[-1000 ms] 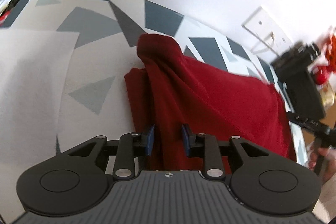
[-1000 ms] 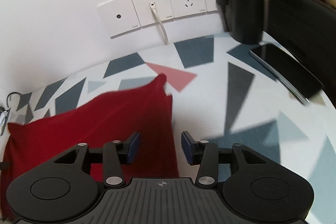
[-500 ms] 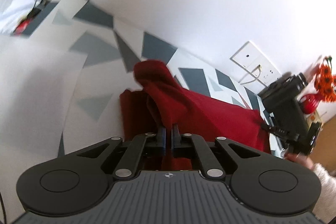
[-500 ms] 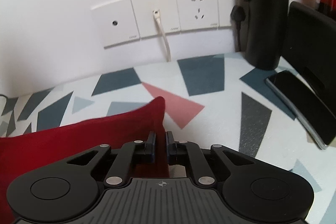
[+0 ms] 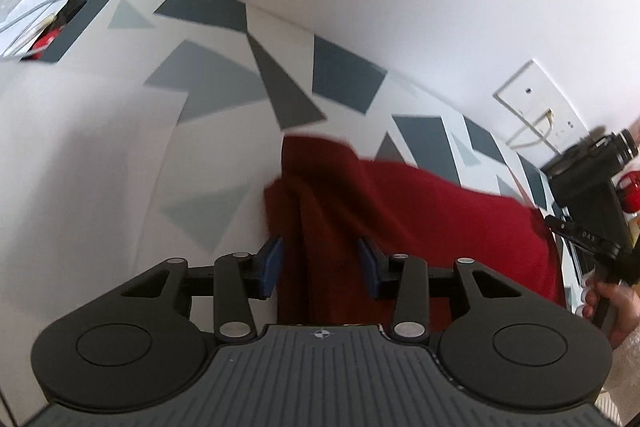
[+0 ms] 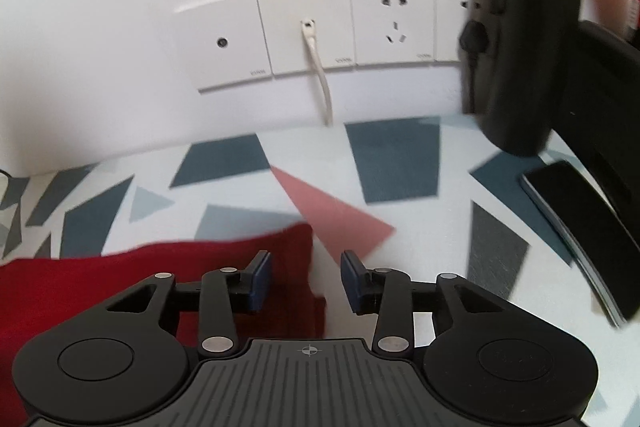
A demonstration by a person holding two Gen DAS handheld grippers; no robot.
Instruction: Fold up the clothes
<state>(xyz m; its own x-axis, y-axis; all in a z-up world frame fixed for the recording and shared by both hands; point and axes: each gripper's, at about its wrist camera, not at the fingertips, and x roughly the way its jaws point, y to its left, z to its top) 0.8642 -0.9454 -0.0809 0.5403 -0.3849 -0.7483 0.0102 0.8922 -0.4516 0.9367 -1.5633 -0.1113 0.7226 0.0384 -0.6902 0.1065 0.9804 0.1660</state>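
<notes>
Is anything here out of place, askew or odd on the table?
Only the red cloth looks untidy: its far left corner is bunched into ridges instead of lying flat on the patterned table. Otherwise nothing stands out. The black bottle stands upright and nothing is spilled.

The right gripper [image 5: 592, 227] has small pale letters on its black side, something like "DAS". The wall sockets [image 6: 394, 23] have tiny marks, too small to read.
</notes>
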